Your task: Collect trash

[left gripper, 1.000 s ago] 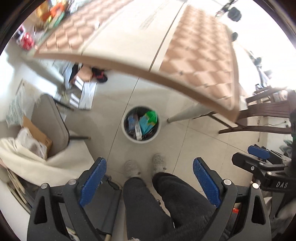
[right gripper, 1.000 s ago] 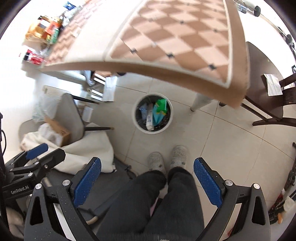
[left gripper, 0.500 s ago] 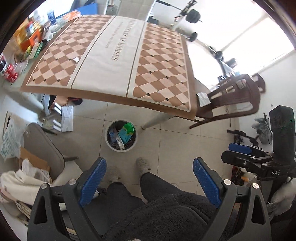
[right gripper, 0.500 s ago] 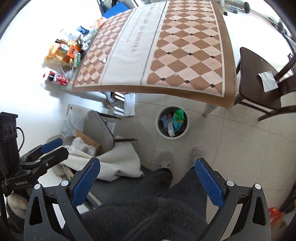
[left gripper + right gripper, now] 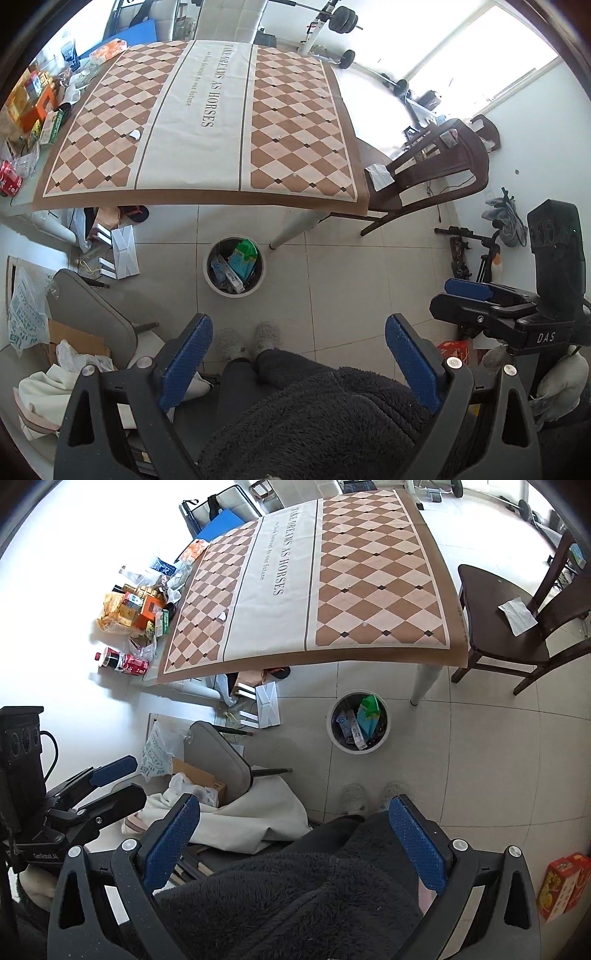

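Tiled floor (image 5: 332,266) — full bin (image 5: 235,266), both grippers empty.

Sunlit tiled floor (image 5: 343,266), dark chair (image 5: 506,635)

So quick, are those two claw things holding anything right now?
Left gripper: open, fingers wide apart, holding nothing.
Right gripper: open, holding nothing.

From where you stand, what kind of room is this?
Probably a home dining area: a table under a brown checked tablecloth, a dark wooden chair beside it, a round white waste bin holding wrappers on the tiled floor, and barbell weights beyond.
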